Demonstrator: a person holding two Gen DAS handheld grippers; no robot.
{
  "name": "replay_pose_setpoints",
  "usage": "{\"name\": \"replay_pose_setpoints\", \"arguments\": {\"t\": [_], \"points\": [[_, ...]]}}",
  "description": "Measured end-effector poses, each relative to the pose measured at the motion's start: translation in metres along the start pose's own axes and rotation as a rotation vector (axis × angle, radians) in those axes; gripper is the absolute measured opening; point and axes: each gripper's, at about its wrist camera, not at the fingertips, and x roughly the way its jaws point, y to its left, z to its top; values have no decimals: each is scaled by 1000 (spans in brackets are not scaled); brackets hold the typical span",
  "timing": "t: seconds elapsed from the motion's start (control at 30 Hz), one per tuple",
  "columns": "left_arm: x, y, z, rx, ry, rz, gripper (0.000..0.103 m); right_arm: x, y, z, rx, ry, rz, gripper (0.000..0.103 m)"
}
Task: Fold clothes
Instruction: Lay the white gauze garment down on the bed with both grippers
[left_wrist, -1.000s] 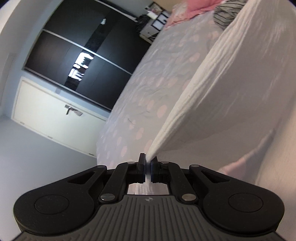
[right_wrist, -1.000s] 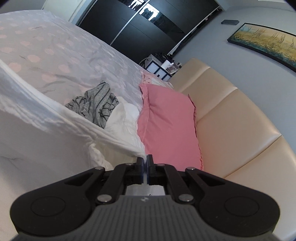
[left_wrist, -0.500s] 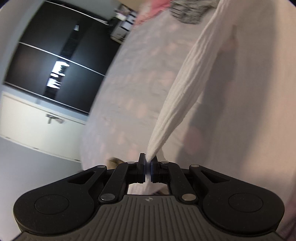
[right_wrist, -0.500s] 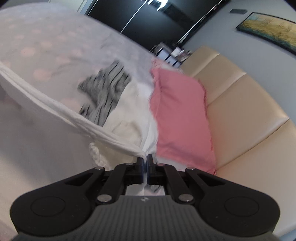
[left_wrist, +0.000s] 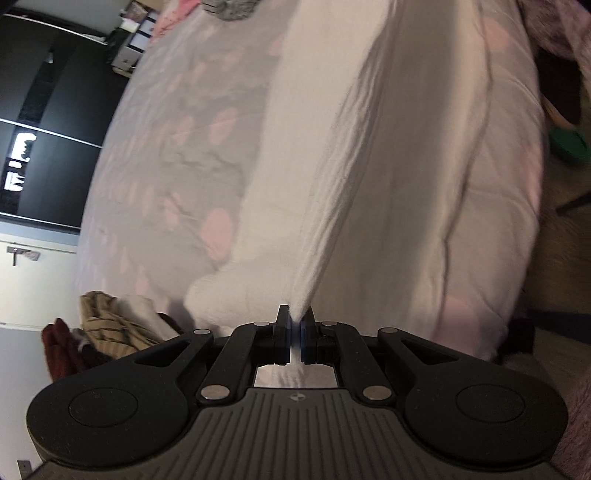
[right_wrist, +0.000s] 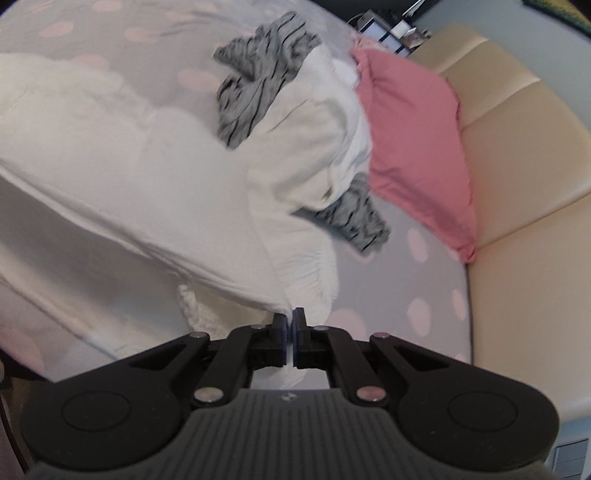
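Now | L tool (left_wrist: 294, 325) + R tool (right_wrist: 289, 320) pinch crinkly white garment (left_wrist: 332, 177) | taut ridge

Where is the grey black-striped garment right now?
In the right wrist view, the grey black-striped garment lies crumpled on the dotted bedspread, partly under a white cloth pile, left of the pink pillow.

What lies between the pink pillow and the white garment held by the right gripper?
In the right wrist view, a crumpled grey striped garment and a white piece lie between the pink pillow and the white garment pinched by the right gripper.
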Motion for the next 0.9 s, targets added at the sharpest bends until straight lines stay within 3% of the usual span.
{"name": "replay_pose_setpoints", "arguments": {"t": [0.17,0.4,0.57,0.73,0.9], "points": [[5,-32,-10,82,36,-53,3,17,15,-12,-31,85,50,3],[21,-53,-23,131,99,-94,3,16,24,-9,-90,134,111,3],[41,-63,-24,166,146,-81,3,33,28,-9,-86,199,205,14],[53,-64,-22,152,163,-100,3,18,-18,-7,117,164,202,32],[60,-64,-17,149,182,-115,3,28,-84,-12,528,107,179,37]]}}
